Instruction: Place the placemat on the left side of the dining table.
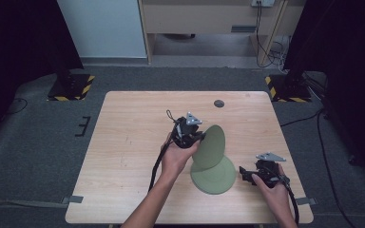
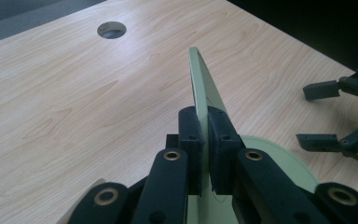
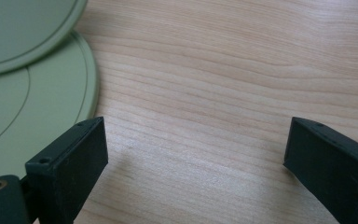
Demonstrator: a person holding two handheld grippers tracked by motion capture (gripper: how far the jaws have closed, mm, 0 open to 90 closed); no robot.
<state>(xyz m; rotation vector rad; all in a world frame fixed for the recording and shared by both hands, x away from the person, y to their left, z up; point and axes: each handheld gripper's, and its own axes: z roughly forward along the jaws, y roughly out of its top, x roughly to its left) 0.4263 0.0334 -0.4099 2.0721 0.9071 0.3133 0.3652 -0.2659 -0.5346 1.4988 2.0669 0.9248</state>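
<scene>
Two round, flat green discs are on the wooden table. One disc lies flat near the front right. The other disc stands tilted on its edge, its lower rim on the flat one. My left gripper is shut on the raised disc's rim. In the left gripper view the jaws pinch the thin raised disc, with the flat disc beyond. My right gripper is open just right of the flat disc, holding nothing. In the right gripper view bare wood lies between its jaws, and both discs are at upper left.
A round cable hole sits near the table's far edge, also seen in the left gripper view. The left half of the table is bare wood. Grey carpet and black stands with striped bases surround the table.
</scene>
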